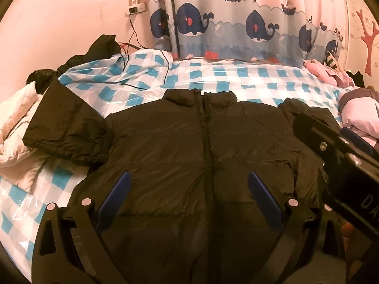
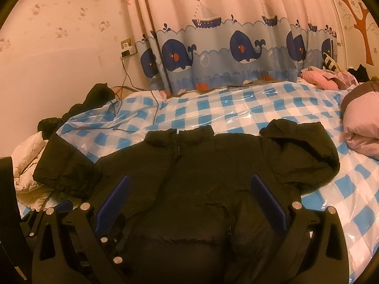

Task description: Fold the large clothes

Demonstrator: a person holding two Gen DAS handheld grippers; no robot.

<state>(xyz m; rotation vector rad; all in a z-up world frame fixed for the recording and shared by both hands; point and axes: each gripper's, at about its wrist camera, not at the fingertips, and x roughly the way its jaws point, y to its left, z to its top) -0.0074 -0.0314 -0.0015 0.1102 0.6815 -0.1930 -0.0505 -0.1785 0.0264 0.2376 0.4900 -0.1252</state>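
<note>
One black quilted puffer jacket lies front-up on the blue-and-white checked plastic bed cover, its zip line running lengthwise away from me, collar toward the whale-print curtain, two sleeves out sideways. The left gripper and right gripper both hang over it with fingers spread, seemingly not touching

Quilted jacket, glossy plastic sheet
</note>
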